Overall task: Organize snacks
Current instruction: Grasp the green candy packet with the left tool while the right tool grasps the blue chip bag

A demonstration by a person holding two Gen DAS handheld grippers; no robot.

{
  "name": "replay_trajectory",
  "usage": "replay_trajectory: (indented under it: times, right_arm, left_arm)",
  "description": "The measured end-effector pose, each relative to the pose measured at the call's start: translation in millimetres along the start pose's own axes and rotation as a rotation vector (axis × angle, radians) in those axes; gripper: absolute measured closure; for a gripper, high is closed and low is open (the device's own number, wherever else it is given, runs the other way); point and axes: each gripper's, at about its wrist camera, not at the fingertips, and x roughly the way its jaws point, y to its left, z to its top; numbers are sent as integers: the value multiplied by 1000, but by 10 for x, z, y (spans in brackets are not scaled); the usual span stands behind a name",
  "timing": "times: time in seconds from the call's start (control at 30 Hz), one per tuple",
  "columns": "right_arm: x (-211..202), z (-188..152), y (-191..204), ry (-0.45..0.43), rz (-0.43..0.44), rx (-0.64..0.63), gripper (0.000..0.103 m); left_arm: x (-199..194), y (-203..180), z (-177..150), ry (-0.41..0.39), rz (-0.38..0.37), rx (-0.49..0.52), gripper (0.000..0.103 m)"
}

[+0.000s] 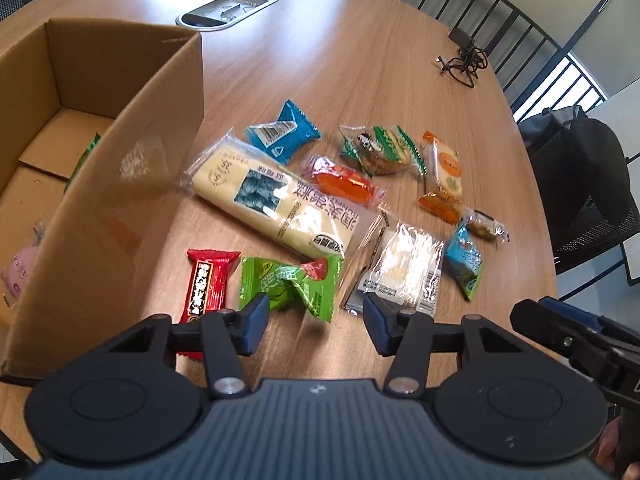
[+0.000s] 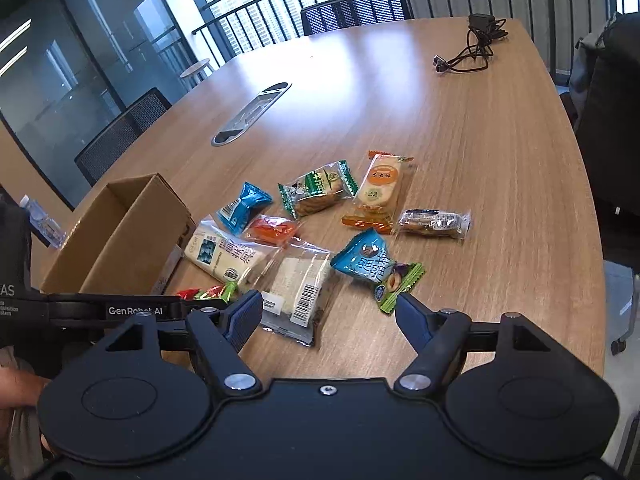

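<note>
Several snack packets lie on the wooden table beside an open cardboard box. My left gripper is open and empty just above a green packet, with a red packet at its left finger. A long cream packet and a clear packet lie beyond. My right gripper is open and empty over the clear packet, with a blue-green packet by its right finger. The box holds a pink packet and a green one.
Further out lie a blue packet, an orange jelly, a green-white biscuit, an orange-edged cracker pack and a small brown snack. A cable with charger lies far right. A metal cable hatch sits mid-table. Chairs surround the table.
</note>
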Motion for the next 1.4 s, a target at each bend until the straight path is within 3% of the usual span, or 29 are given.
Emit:
replay_trajectory:
  times: [0.33, 0.43, 0.47, 0.77, 1.13, 1.2, 1.4]
  right_arm:
    - [83, -8, -82, 13, -16, -15, 30]
    - [117, -2, -67, 15, -17, -28, 30]
    - [129, 5, -58, 15, -17, -35, 30]
    - [306, 89, -32, 16, -49, -112, 30]
    - [572, 179, -26, 40, -74, -185, 34]
    - [613, 179, -9, 44, -82, -204, 37]
    - [704, 185, 10, 62, -111, -238, 69]
  left_arm:
    - [120, 20, -19, -8, 11, 6, 53]
    - [128, 39, -12, 1, 5, -4, 78]
    - [135, 52, -8, 5, -6, -17, 82]
    - [-8, 83, 1, -23, -18, -39, 94]
    - [-239, 141, -21, -53, -55, -59, 99]
    - [-292, 128, -21, -62, -64, -54, 99]
    - [-423, 94, 12, -92, -80, -50, 99]
